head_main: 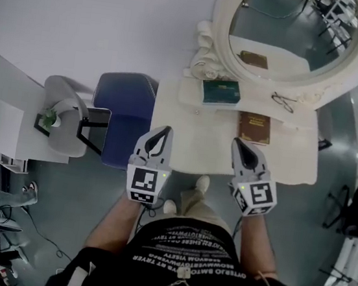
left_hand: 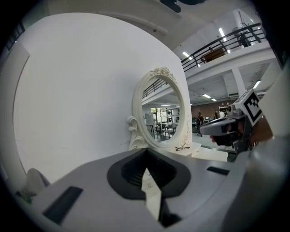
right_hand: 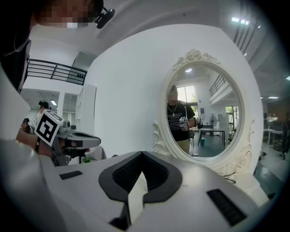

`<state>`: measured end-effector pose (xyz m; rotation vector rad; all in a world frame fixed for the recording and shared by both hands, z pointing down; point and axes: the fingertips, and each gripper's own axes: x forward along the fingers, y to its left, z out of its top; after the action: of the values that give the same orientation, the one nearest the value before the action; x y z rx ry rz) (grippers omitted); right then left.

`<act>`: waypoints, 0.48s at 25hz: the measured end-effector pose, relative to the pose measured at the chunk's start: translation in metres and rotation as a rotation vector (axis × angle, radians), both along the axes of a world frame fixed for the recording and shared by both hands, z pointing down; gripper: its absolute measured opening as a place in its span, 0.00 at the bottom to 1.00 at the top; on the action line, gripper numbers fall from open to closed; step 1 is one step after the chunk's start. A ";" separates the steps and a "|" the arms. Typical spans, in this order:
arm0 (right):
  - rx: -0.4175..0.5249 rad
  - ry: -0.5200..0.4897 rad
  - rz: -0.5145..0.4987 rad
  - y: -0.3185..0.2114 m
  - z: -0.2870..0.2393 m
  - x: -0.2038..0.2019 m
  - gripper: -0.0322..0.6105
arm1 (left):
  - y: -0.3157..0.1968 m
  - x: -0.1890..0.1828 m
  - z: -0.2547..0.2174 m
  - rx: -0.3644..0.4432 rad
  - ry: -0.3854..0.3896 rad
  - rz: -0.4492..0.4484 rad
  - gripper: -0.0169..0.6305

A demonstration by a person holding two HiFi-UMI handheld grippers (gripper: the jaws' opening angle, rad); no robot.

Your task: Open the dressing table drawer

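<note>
Item: drawer-opening, approach stage.

- Left gripper (head_main: pixel 161 135): held above the near edge of the counter (head_main: pixel 198 145). Fingers clenched together, nothing between them.
- Right gripper (head_main: pixel 243 151): held level with the left, over the same edge. Fingers likewise closed and empty.
- Drawer: not shown in any view. It is judged to lie under the counter's near edge, below both grippers and still shut.
- Brown book (head_main: pixel 254 127), green box (head_main: pixel 221 91), spectacles (head_main: pixel 282 102): laid further back on the counter.
- Oval mirror (head_main: pixel 296 24): stood at the rear against the wall.

Handling note: the grippers should be lowered below the edge and the fingers parted before the pull is reached. The drawer is best drawn straight back and evenly, so that the items on top are not jolted.
</note>
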<state>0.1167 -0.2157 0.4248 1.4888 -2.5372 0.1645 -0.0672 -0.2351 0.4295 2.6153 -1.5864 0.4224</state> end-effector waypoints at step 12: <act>-0.039 0.007 -0.026 -0.034 0.019 0.007 0.05 | -0.031 0.017 0.029 -0.056 0.002 -0.005 0.03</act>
<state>0.1233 -0.2500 0.4435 1.4387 -2.5318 0.2034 -0.0498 -0.2657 0.4588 2.5693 -1.5568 0.4569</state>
